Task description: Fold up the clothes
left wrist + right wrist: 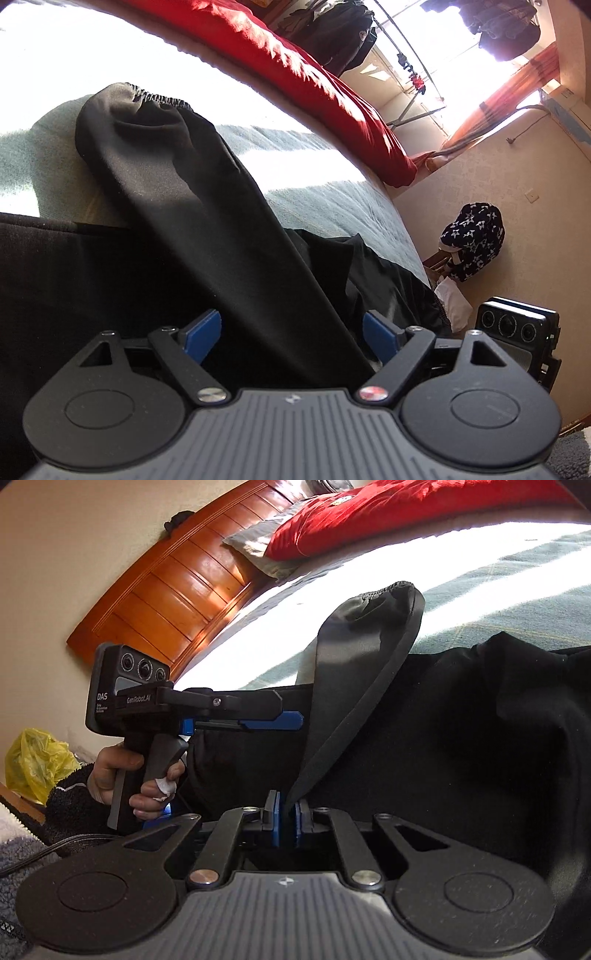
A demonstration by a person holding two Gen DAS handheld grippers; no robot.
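black trousers point(177, 192) lie on a grey-green bed cover point(325, 177), one leg lifted and draped forward so its elastic cuff point(159, 98) sits at the far end, raised off the cover. left gripper point(291, 334) — blue pads point(201, 332) spread wide, the trouser leg running between them without being clamped. right gripper point(287, 821) — pads pressed together on the edge of the same leg, fabric rising from the pinch up to the cuff point(388, 590). in the right wrist view the left gripper point(291, 720) shows from the side, held by a hand point(122, 775) on its handle, its tips against the hanging leg. red quilt point(295, 62) along the far side of the bed, wooden headboard point(177, 587) behind, yellow bag point(33, 764) low on the left.
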